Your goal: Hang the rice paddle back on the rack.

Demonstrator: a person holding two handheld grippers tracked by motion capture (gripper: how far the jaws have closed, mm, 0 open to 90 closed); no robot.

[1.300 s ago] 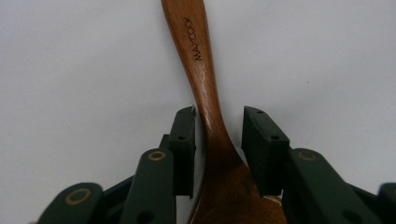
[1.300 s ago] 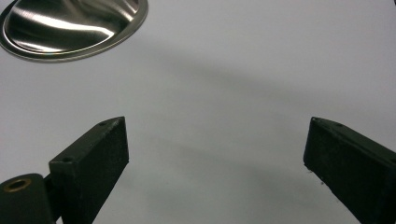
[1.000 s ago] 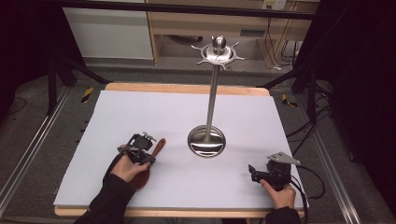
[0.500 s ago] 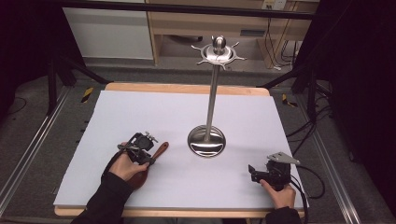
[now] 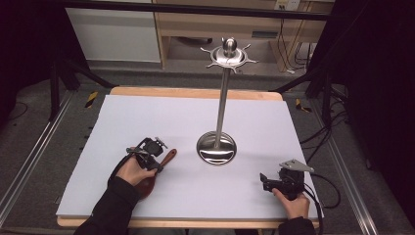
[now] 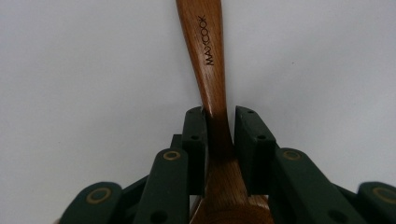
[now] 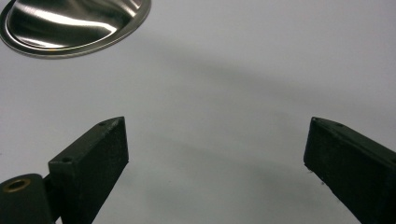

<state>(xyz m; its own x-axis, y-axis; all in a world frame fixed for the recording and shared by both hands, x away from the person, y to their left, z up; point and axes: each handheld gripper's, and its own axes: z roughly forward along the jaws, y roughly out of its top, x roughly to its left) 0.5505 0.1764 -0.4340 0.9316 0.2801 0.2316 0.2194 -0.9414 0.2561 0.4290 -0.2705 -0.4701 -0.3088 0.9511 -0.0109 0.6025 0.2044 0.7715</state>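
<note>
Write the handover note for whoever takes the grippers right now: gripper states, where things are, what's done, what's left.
Left gripper: jaws closed around the neck of the wooden spoon, which lies on the white table cover, handle pointing toward the stand.
Right gripper: open, holding nothing, low over the cover at the near right.
Metal hanging stand: upright mid-table, hooks at its top bare.
Done: spoon gripped.
Left: lift it; probably hang it on the stand.
</note>
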